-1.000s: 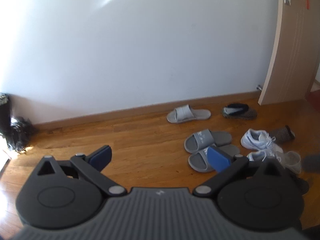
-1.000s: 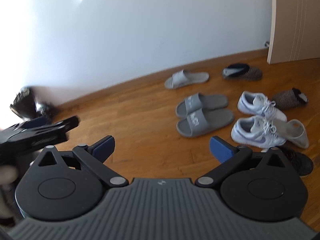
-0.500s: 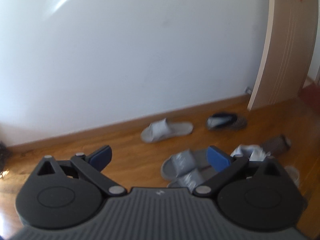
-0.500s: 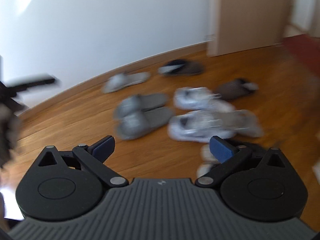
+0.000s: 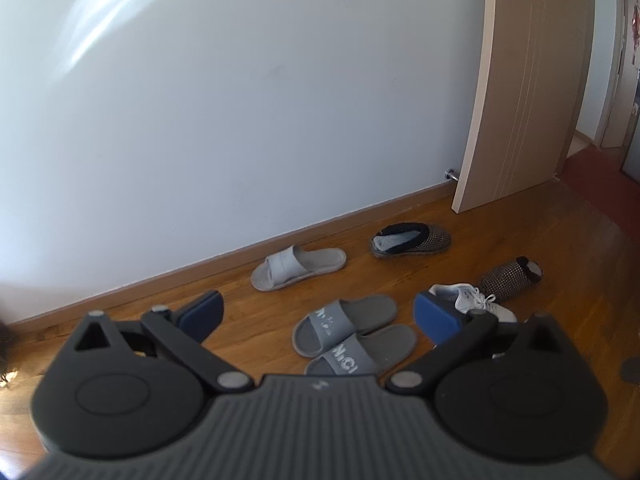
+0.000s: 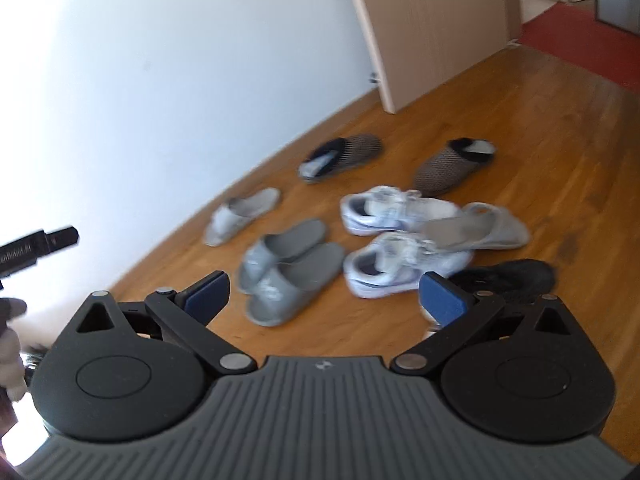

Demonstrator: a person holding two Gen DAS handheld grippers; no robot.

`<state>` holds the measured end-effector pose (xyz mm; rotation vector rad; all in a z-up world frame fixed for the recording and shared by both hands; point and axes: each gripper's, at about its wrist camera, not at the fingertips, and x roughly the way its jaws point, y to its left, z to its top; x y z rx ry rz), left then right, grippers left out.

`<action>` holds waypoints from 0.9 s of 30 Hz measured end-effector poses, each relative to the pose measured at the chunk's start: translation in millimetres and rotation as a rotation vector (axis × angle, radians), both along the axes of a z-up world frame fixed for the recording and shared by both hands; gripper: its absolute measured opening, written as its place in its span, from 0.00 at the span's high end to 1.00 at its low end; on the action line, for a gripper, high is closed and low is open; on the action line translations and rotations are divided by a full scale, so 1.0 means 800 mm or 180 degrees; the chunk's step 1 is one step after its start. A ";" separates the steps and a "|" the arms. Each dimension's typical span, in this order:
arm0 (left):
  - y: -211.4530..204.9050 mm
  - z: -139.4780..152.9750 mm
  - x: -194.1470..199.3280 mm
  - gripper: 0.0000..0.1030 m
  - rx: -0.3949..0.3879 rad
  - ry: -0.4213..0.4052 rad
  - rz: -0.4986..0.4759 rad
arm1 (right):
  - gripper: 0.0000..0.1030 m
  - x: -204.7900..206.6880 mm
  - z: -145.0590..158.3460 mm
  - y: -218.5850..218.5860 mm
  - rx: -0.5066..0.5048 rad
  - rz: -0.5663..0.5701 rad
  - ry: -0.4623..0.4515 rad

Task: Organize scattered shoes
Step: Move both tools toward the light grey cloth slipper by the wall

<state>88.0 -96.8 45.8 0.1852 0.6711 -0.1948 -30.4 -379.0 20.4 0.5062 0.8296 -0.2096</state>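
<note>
Shoes lie scattered on the wooden floor. Two dark grey slides (image 5: 352, 336) (image 6: 290, 268) lie side by side in the middle. A light grey slide (image 5: 298, 266) (image 6: 240, 216) rests near the baseboard. A dark knitted slipper (image 5: 412, 239) (image 6: 340, 156) lies by the wall, its mate (image 5: 510, 278) (image 6: 452, 166) further right. Two white sneakers (image 6: 400, 240) lie together with a light grey slide (image 6: 476, 226) across them; a black shoe (image 6: 504, 276) lies beside. My left gripper (image 5: 318, 312) and right gripper (image 6: 324, 294) hang open and empty above the floor, well short of the shoes.
A white wall with a wooden baseboard (image 5: 320, 228) runs behind the shoes. A beige door (image 5: 524, 80) (image 6: 432, 20) stands open at the right, with a door stop (image 5: 450, 175). Red flooring (image 6: 584, 36) lies beyond it. A person's hand (image 6: 10, 344) holding the other gripper shows at the left edge.
Both cameras have swung. The left view dropped back toward the floor and came nearer the grey slides. The right view turned right, so the sneakers and slippers sit more central. Both grippers stayed open.
</note>
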 end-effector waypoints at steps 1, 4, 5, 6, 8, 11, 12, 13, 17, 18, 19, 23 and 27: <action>0.008 0.010 -0.001 0.00 0.0080 -0.0074 0.0011 | 0.01 0.007 0.003 0.013 -0.0031 0.0047 -0.0035; 0.033 0.031 0.000 0.00 0.0169 -0.0251 0.0118 | 0.01 0.019 0.008 0.041 -0.0153 0.0084 -0.0108; 0.044 0.037 -0.003 0.00 0.0141 -0.0276 0.0162 | 0.01 0.022 0.008 0.046 -0.0174 0.0080 -0.0110; 0.061 0.043 -0.009 0.00 0.0089 -0.0269 0.0236 | 0.01 0.027 0.009 0.052 -0.0155 0.0071 -0.0105; 0.088 0.045 -0.020 0.00 0.0057 -0.0212 0.0421 | 0.01 0.039 0.009 0.063 -0.0040 0.0053 -0.0092; 0.116 0.042 -0.033 0.00 0.0099 -0.0126 0.0725 | 0.01 0.054 0.008 0.079 0.0232 0.0129 -0.0183; 0.124 0.040 -0.041 0.00 0.0107 -0.0123 0.0822 | 0.01 0.060 0.007 0.086 0.0324 0.0166 -0.0215; 0.133 0.038 -0.051 0.00 0.0100 -0.0123 0.0916 | 0.01 0.067 0.006 0.094 0.0414 0.0206 -0.0223; 0.145 0.020 -0.063 0.00 0.0084 -0.0041 0.1112 | 0.01 0.084 0.014 0.120 0.0599 0.0477 -0.0159; 0.145 0.013 -0.060 0.00 0.0084 -0.0014 0.1137 | 0.01 0.082 0.024 0.123 0.0554 0.0580 -0.0213; 0.144 0.007 -0.056 0.00 0.0084 0.0014 0.1161 | 0.01 0.076 0.037 0.125 0.0451 0.0708 -0.0354; 0.126 -0.029 -0.023 0.00 0.0073 0.0110 0.1124 | 0.01 0.071 0.046 0.118 -0.0004 0.0949 -0.0551; 0.106 -0.083 0.031 0.00 0.0015 0.0254 0.0976 | 0.01 0.115 0.008 0.085 -0.0030 0.0930 -0.0282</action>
